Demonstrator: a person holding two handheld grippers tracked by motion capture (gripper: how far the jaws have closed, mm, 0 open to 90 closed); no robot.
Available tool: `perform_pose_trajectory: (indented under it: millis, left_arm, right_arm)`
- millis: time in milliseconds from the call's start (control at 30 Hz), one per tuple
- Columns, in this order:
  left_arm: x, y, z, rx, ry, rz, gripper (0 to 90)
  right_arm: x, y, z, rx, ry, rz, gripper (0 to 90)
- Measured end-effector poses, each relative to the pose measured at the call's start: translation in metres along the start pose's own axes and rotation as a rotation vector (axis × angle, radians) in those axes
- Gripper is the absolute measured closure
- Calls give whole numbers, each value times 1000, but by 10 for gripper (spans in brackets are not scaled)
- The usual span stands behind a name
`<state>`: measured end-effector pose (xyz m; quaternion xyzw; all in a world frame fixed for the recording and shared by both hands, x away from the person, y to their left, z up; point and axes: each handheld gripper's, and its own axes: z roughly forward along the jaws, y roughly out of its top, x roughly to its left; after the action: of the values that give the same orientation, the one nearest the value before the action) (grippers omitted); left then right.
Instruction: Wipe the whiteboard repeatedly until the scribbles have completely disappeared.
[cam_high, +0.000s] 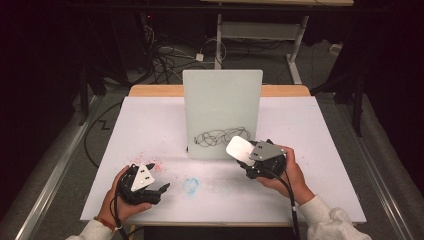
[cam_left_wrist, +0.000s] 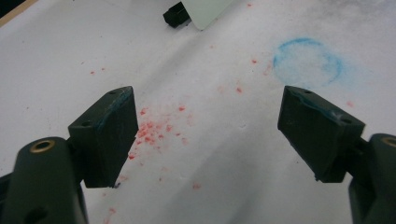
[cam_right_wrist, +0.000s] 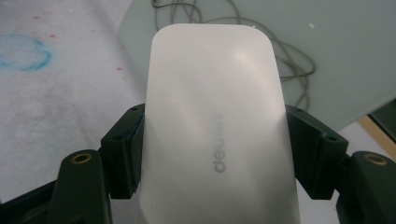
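From the high view, your right gripper (cam_high: 248, 156) pinches a white eraser (cam_high: 240, 149) just in front of the upright whiteboard (cam_high: 222, 112), at its lower right part. The scribble (cam_high: 221, 136) runs across the board's lower part, and the eraser's front end sits just below and to the right of it; the eraser's long axis points up and to the left from your jaws toward the board. That is the relation to mind: the marks lie ahead and to the left of the eraser, so I judge the next wipe must sweep leftward along the board. Your right hand is by far the nearer to the board; your left gripper (cam_high: 158, 190) rests on the table (cam_high: 150, 120), well apart from the board, to its front left.

In the left gripper view, your jaws stand spread with nothing between them, over red specks (cam_left_wrist: 154, 130) and near a blue ring (cam_left_wrist: 307, 60).

In the right gripper view, both jaws press the eraser's (cam_right_wrist: 215, 130) sides; its rounded end overlaps the scribble (cam_right_wrist: 285, 60) on the whiteboard (cam_right_wrist: 345, 46).
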<state>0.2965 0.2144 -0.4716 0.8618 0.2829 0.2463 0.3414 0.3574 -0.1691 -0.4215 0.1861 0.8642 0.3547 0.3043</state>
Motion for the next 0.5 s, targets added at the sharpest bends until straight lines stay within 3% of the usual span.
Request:
perform_pose_trajectory:
  millis: [33,67,133,167,200,333,433,500]
  left_arm:
    - [0,0,0,-1,0,-3,196]
    - [1,0,-1,-3,1,-1,196]
    - [1,0,-1,-4,4,0,196]
    - [1,0,0,-1,5,1,196]
    - [1,0,0,2,3,0,196]
    - [0,0,2,11,1,4,196]
    - [0,0,2,12,1,4,196]
    - [0,0,2,16,-3,2,196]
  right_arm:
    - [-4,-1,-2,-13,-47,5,306]
    - [-4,-1,-2,-13,-47,5,306]
    - [-6,-2,-2,-16,-101,-14,306]
    - [-8,-3,-1,-20,-169,-43,306]
    - [-8,-3,-1,-20,-169,-43,306]
    - [-9,-3,6,-15,-272,-95,306]
    - [-8,-2,12,-39,-301,-122,306]
    - [-3,-2,19,-26,-331,-170,306]
